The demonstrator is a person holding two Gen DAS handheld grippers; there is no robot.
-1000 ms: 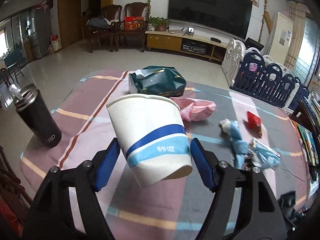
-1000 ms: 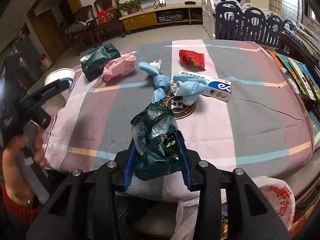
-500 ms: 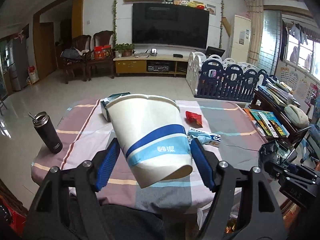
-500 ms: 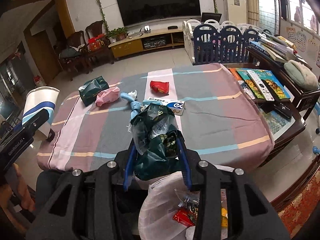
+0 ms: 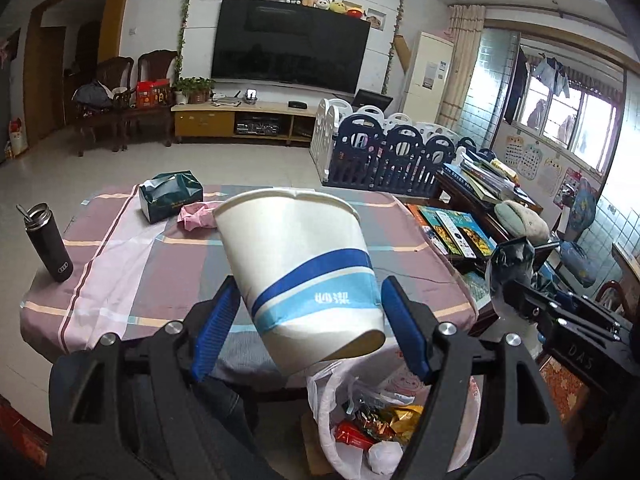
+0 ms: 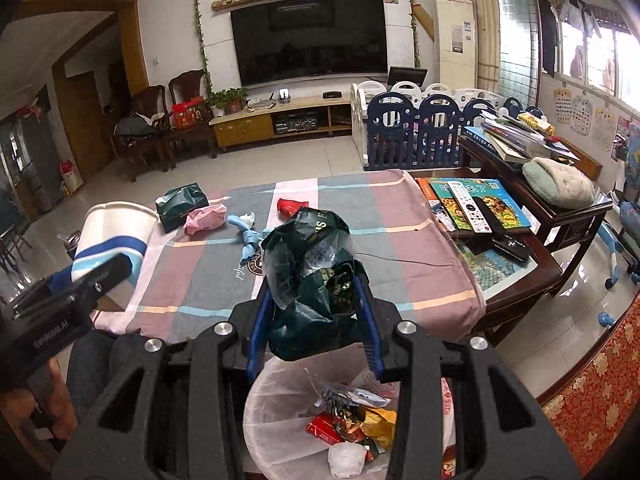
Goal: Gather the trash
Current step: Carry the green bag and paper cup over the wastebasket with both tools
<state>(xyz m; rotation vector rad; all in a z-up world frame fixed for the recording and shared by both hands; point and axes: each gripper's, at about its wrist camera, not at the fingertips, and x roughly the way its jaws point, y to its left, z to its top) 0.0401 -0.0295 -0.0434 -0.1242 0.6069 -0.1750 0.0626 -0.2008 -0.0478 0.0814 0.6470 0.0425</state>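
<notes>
here the left gripper (image 5: 308, 332) pinches a white paper cup (image 5: 298, 272) with blue bands; both blue pads press the cup's sides, and the cup tilts with its mouth toward the upper left. in the right wrist view the same cup (image 6: 114, 236) appears at the left edge, held off the near corner of the table.

the right gripper (image 6: 314, 324) is closed on a crumpled dark green wrapper (image 6: 316, 276) mixed with clear film; the bundle fills the gap between the pads and bulges above them.

both loads hang above a white trash bag (image 6: 276, 392) standing on the floor just in front of the table (image 6: 408, 248). the bag's mouth is open and it contains red, gold and white wrappers.

remaining on the striped tablecloth: a dark green tissue pack (image 6: 182, 206), a pink wrapper (image 6: 206, 220) touching it, a twisted light blue piece (image 6: 248, 240) near the middle, and a red packet (image 6: 290, 206) farther back. a black tumbler (image 5: 50, 246) stands upright at the table's left edge.
</notes>
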